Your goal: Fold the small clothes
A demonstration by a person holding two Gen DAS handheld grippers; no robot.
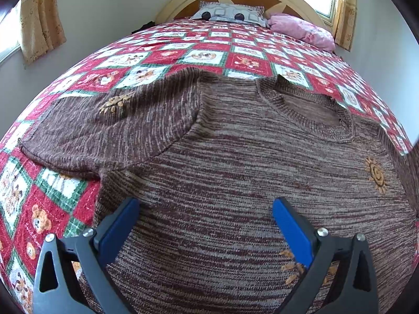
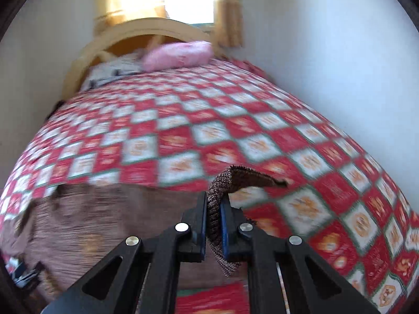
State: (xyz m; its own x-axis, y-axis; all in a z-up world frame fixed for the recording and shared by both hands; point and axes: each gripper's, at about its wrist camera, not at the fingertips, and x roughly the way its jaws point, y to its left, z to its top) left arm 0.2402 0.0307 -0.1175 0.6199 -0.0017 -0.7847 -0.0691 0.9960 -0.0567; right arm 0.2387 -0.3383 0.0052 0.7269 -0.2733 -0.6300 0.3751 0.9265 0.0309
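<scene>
Folding had barely begun: I had the right gripper (image 2: 214, 225) with fingers clamped on a ribbed edge of the brown knit sweater (image 1: 235, 172), while the left gripper (image 1: 207, 225) hovered wide open and empty above its body. The sweater, marled with orange sun motifs, lay mostly flat on the quilted bed (image 1: 167, 52), neckline toward 1 o'clock, one sleeve toward 10 o'clock.

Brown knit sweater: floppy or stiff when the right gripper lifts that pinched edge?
Likely floppy: the sweater edge bends over limply above the right gripper. Probably drags rather than slides, since the coarse knit lies on a textured quilt. Grip seems secure; the thick fold fills the shut gripper.
</scene>
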